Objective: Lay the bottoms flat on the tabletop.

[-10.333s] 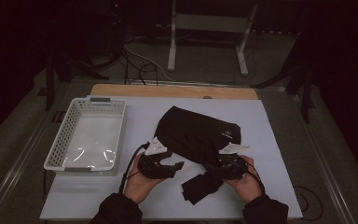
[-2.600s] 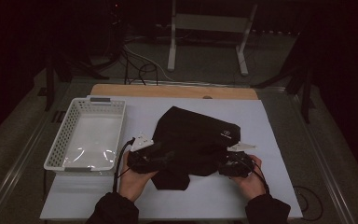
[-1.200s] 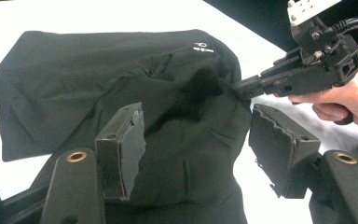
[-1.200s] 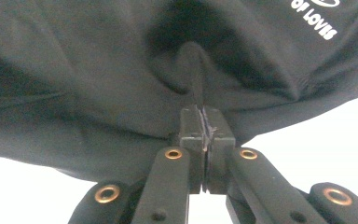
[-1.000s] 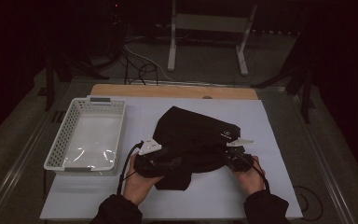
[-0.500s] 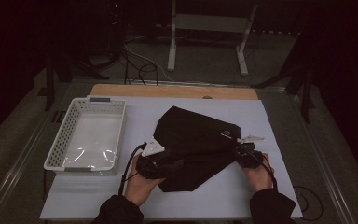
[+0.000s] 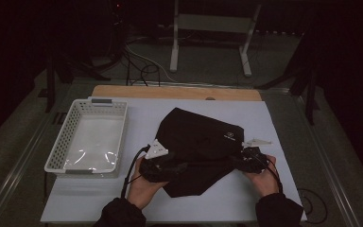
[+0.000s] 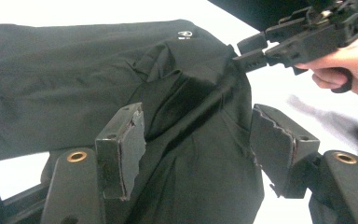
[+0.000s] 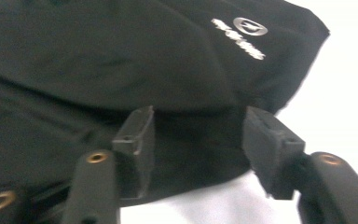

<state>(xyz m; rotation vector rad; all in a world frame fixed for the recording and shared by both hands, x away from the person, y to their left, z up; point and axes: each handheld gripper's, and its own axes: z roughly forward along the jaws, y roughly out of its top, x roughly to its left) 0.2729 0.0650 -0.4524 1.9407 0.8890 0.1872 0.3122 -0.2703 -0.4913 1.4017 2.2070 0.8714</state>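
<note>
My right gripper has just let go of the black garment at lower right, finishing that fold, while my left gripper stands open astride the cloth.

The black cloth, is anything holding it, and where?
Nothing grips the black garment. Both grippers' jaws stand open around its folds; the right gripper has just been opening at the right edge.

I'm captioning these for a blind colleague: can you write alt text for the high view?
A person's two hands hold tongs at the near edge of a black garment spread on a white table, the left tongs and right tongs both open. A white basket sits at the left.
</note>
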